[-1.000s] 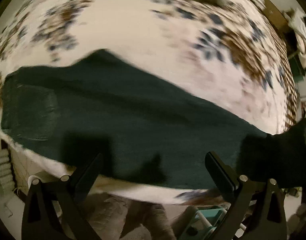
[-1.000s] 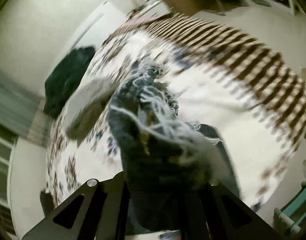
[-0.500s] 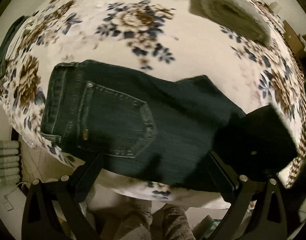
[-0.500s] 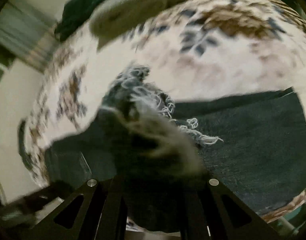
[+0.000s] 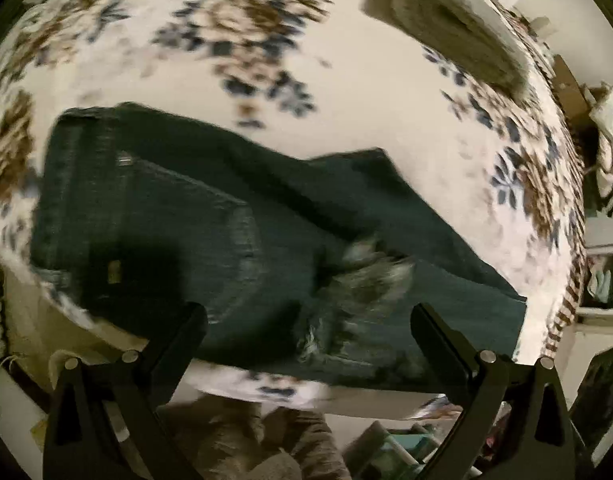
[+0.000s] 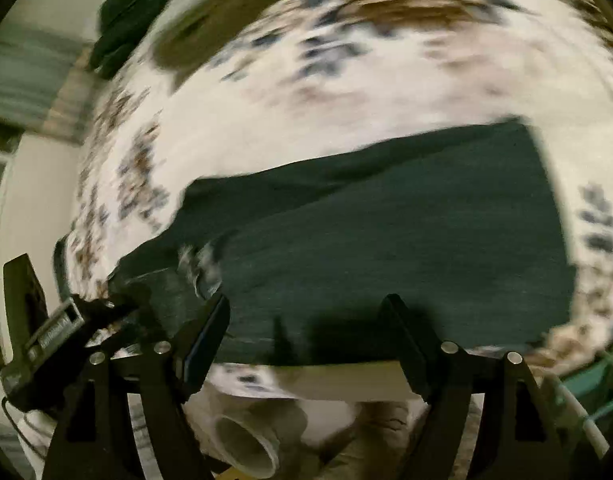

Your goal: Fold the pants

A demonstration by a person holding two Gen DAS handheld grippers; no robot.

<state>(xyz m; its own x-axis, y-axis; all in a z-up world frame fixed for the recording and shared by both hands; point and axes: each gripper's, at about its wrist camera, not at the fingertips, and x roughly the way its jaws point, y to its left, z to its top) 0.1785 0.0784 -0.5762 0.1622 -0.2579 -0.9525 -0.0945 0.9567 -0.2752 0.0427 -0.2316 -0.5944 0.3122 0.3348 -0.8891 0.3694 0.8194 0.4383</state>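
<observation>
Dark blue jeans (image 5: 234, 232) lie on a floral bedspread (image 5: 346, 80), folded over so the frayed leg hems (image 5: 362, 280) rest on the seat near the back pocket. In the right wrist view the folded jeans (image 6: 386, 240) fill the middle, with the frayed hems (image 6: 198, 260) at their left end. My left gripper (image 5: 306, 320) is open and empty above the jeans' near edge. My right gripper (image 6: 306, 312) is open and empty over the near edge too. The left gripper's body (image 6: 46, 332) shows at the left of the right wrist view.
A grey rolled cushion (image 5: 454, 28) lies at the far side of the bed. A dark garment (image 6: 138, 4) lies at the bed's far corner. The bed edge is just below both grippers, with the person's legs (image 5: 266, 440) and floor clutter beneath.
My right gripper carried the frayed hems leftward over the jeans, let them go onto the seat area and is now open. My left gripper stayed open.
</observation>
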